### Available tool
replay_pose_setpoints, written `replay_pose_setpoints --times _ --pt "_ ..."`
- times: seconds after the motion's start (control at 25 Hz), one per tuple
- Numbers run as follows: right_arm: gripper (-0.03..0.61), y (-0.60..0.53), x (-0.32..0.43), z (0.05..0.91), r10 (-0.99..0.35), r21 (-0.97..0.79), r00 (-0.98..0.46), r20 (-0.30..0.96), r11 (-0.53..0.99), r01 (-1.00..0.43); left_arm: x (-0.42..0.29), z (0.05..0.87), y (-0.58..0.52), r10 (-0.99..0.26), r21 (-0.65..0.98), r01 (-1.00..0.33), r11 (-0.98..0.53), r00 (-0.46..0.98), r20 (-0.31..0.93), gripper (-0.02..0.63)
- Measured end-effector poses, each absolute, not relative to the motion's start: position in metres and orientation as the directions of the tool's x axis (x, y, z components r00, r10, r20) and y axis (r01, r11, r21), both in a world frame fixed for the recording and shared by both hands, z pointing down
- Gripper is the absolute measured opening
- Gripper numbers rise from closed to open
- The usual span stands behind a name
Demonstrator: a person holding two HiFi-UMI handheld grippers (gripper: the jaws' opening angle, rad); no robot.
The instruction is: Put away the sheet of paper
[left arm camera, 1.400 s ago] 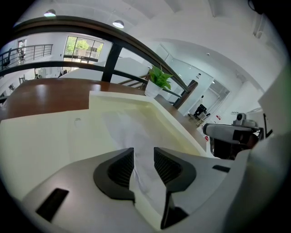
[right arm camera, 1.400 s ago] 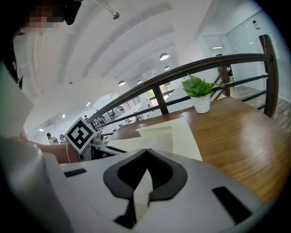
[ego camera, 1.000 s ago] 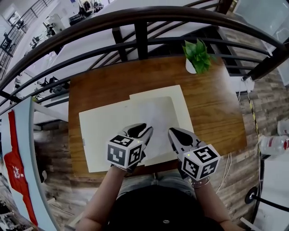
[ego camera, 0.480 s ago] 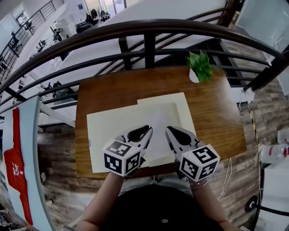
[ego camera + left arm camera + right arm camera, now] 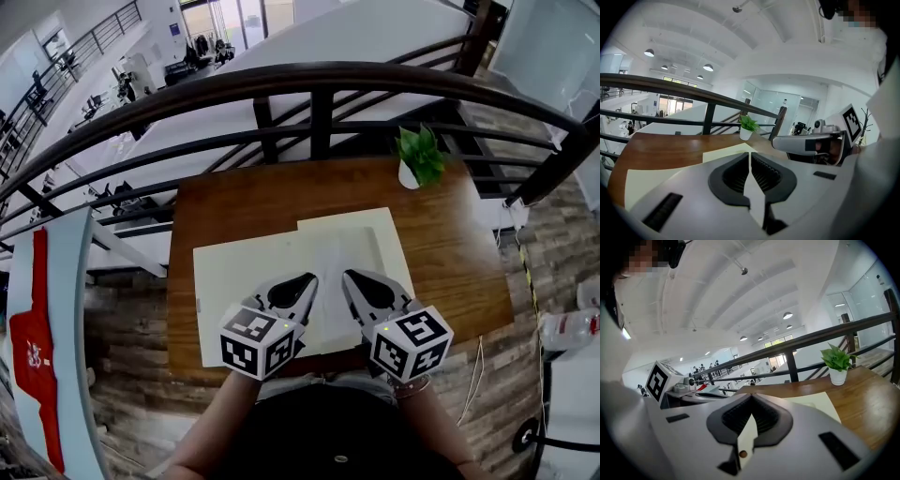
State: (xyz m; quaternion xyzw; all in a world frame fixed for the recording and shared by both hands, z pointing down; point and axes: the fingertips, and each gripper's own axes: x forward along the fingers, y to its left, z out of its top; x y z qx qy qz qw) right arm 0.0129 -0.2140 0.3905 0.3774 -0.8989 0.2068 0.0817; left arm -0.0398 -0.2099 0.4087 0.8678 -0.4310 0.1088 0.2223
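Note:
The white sheet of paper (image 5: 330, 251) lies on a cream mat (image 5: 234, 281) on the wooden table (image 5: 244, 202), with a slight ridge up its middle. Both grippers sit side by side at its near edge. My left gripper (image 5: 306, 282) is shut, and in the left gripper view a pale strip of the sheet (image 5: 757, 199) is pinched between its jaws (image 5: 750, 160). My right gripper (image 5: 351, 279) is shut too, with a strip of the sheet (image 5: 747, 434) between its jaws (image 5: 751, 403).
A small potted plant (image 5: 419, 156) stands at the table's far right corner. A dark metal railing (image 5: 319, 80) runs right behind the far edge, with a drop to a lower floor beyond. A second cream sheet (image 5: 352, 223) sticks out behind the mat.
The left jaws have gone from open to shut on the paper's near edge. Both grippers stand a little closer together, and the sheet has ridged up between them.

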Motion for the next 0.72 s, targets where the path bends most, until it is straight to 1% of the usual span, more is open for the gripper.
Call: replay_pose_setpoints --times 0.12,0.72 --pt "0.026 -0.213 0.010 0.391 -0.646 -0.314 -0.701 0.301 0.627 -0.713 -0.041 0.407 -0.208 -0.698 0.327 -0.787 -0.524 0.616 0.365 0.028" --pt "0.026 -0.207 0.002 0.398 -0.633 -0.299 -0.700 0.332 0.633 -0.714 -0.051 0.417 -0.212 -0.700 0.327 -0.805 -0.494 0.592 0.400 0.026"
